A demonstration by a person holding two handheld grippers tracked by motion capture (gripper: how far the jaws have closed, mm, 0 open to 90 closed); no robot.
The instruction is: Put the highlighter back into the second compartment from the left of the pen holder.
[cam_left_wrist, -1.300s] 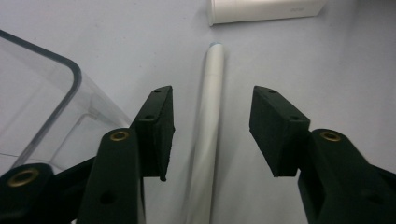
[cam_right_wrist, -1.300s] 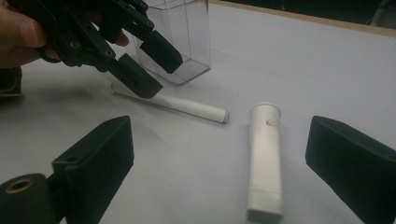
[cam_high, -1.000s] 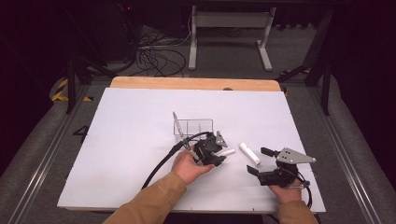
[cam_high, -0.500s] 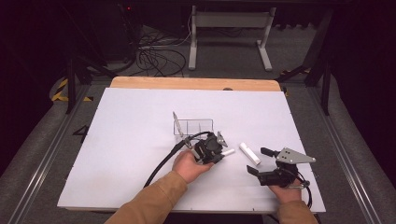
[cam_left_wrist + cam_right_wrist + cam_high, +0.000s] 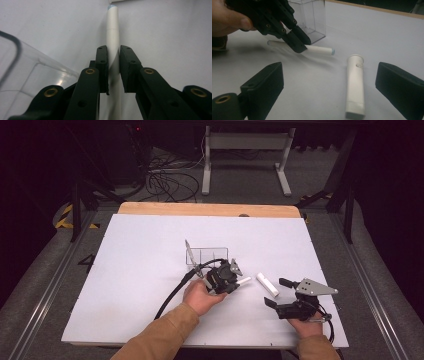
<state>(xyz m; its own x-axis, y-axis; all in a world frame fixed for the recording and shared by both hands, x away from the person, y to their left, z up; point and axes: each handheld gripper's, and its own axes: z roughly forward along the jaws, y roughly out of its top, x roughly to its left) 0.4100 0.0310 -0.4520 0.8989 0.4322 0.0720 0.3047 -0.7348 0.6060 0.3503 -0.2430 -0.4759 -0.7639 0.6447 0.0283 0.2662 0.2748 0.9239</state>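
Note:
A slim white stick (image 5: 113,27) with a pale blue tip lies between the pads of my left gripper (image 5: 113,50), whose jaws have just been closing and now press on it from both sides. In the high view that gripper (image 5: 235,279) sits mid-table with the stick (image 5: 244,281) poking out to the right. The right gripper view shows the stick (image 5: 319,50) held level just above the table. A wider white tube (image 5: 267,284) with a flared open end (image 5: 355,85) lies flat between the jaws of my right gripper (image 5: 275,292), which stands wide open without touching it.
A clear plastic box (image 5: 207,255) stands just behind the left gripper, and its wall (image 5: 25,75) is close on that gripper's left. The white table sheet (image 5: 135,270) spreads wide to the left. The table's front edge runs close by the right hand.
The left gripper's jaws closed onto the white stick and the hand shifted slightly. The right gripper and the white tube have stayed where they were.

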